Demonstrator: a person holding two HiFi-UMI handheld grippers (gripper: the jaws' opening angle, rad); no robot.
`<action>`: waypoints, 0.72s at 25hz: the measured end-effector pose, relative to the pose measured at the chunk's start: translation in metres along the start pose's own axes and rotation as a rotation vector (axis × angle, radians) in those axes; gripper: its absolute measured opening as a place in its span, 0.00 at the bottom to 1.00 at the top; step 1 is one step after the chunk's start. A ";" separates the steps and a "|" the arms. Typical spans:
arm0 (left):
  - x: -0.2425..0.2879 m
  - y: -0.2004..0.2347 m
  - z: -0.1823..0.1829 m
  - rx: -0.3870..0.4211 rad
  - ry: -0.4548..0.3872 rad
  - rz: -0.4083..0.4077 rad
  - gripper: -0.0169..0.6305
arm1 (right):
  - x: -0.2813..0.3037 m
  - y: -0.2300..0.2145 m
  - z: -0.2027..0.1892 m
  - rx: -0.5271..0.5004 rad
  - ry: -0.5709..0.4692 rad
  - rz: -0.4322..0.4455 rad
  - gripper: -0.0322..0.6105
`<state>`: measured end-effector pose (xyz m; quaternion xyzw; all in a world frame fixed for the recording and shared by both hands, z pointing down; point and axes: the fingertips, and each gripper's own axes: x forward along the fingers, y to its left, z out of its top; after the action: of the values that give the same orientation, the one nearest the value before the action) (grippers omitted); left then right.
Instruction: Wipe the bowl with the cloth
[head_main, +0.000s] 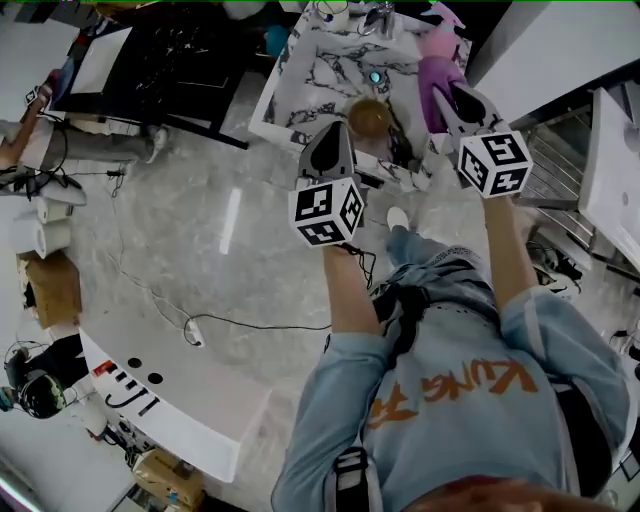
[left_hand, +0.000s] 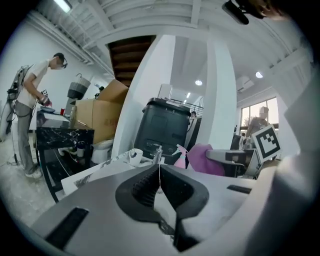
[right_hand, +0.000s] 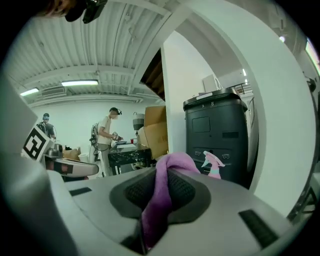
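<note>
Above the marble table (head_main: 300, 75), right claw (right_hand: 162, 175) pinches the purple cloth (right_hand: 159, 205), lengthwise along its jaws; left claw (left_hand: 159, 172) closed, empty.

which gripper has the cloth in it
The right gripper: the purple cloth is pinched between its jaws. The left gripper is shut on nothing.

The bowl (head_main: 368, 117) was small, round and brown. It sat upright on the marble table (head_main: 300, 75), near the table's front edge and about midway along it. The cloth (head_main: 432, 85) was a soft purple piece, bunched into a narrow fold and pinched between the closed jaws of the right gripper (right_hand: 162, 175). It draped over their tips above the table's right side, to the right of the bowl and clear of it. Whether it touched the tabletop could not be told.
</note>
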<state>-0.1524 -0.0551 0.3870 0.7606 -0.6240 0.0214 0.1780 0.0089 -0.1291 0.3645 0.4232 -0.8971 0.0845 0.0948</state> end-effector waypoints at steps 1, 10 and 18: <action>0.009 -0.001 0.004 0.023 0.018 -0.002 0.06 | 0.007 -0.003 -0.001 0.018 -0.005 0.008 0.17; 0.054 -0.003 0.012 0.156 0.134 -0.030 0.06 | 0.034 -0.050 -0.010 0.150 -0.037 -0.040 0.17; 0.095 0.010 0.000 0.199 0.235 -0.142 0.06 | 0.058 -0.051 -0.012 0.116 -0.017 -0.069 0.17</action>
<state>-0.1414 -0.1460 0.4141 0.8090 -0.5383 0.1591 0.1744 0.0134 -0.2015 0.3938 0.4593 -0.8764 0.1294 0.0655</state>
